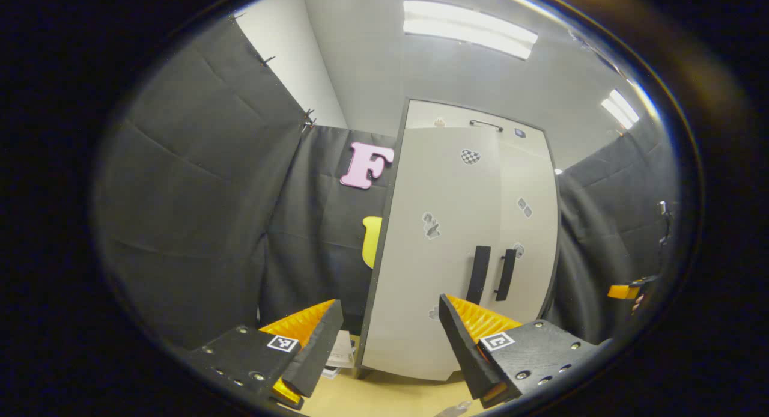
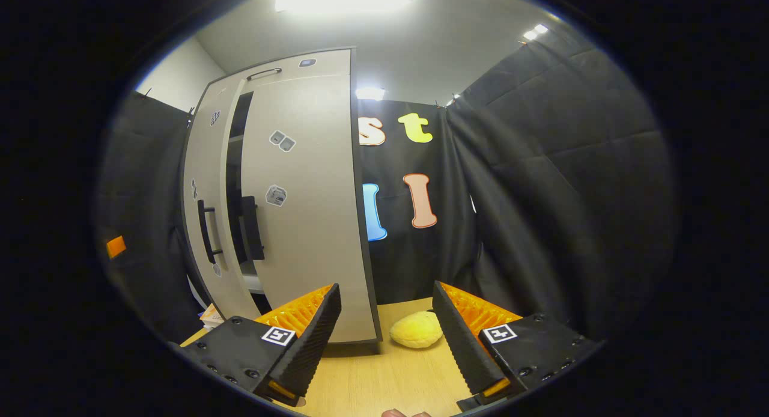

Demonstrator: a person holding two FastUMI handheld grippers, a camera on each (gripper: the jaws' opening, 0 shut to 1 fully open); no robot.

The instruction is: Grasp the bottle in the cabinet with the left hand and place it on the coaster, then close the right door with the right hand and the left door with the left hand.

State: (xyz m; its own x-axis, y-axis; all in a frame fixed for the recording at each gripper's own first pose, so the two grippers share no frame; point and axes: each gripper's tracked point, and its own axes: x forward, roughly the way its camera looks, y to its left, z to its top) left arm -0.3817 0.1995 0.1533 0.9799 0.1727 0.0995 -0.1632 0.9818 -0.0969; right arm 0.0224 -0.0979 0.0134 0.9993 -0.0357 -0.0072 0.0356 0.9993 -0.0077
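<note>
upright cabinet (image 2: 300, 213), doors (image 1: 420, 249) ajar, contents hidden

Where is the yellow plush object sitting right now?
In the right gripper view, the yellow plush object lies on the wooden table, just right of the cabinet base, ahead between the right gripper's open jaws.
</note>
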